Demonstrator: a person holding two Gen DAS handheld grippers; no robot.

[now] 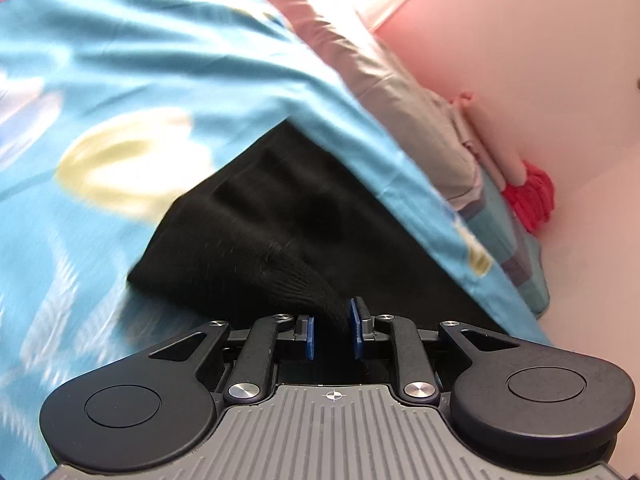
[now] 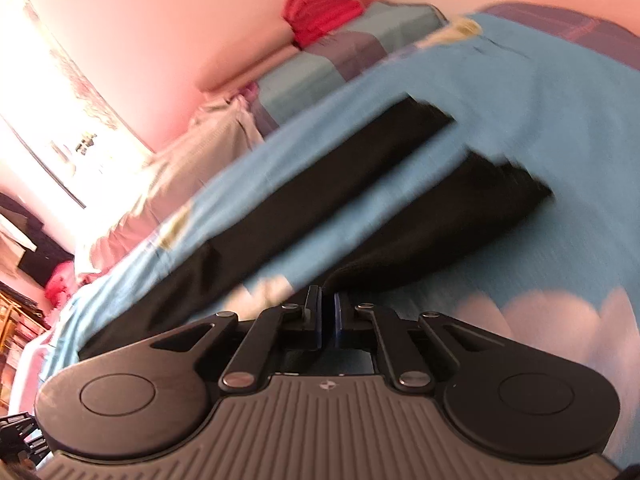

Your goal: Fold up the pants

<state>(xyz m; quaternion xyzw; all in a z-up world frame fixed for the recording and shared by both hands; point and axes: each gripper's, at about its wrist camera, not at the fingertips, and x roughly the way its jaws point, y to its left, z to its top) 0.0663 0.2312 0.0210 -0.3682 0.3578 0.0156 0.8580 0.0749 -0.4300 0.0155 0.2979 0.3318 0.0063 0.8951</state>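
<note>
Black pants point(image 1: 276, 220) lie on a blue bedsheet point(image 1: 120, 60) with a pale cloud and heart print. My left gripper point(image 1: 332, 330) is shut on a pulled-up ribbed edge of the pants, with black cloth between its blue pads point(image 1: 356, 326). In the right wrist view both black pant legs point(image 2: 320, 184) stretch away across the sheet point(image 2: 540, 92). My right gripper point(image 2: 328, 322) is shut on a bunched edge of the nearer leg point(image 2: 440, 236). Both views are motion-blurred.
A pink wall point(image 1: 520, 40) runs along the far side of the bed. A red knitted item point(image 2: 320, 8) and grey-white bedding point(image 1: 400, 100) lie by the wall. A bright window point(image 2: 52, 92) and shelves point(image 2: 16, 320) are at the left in the right wrist view.
</note>
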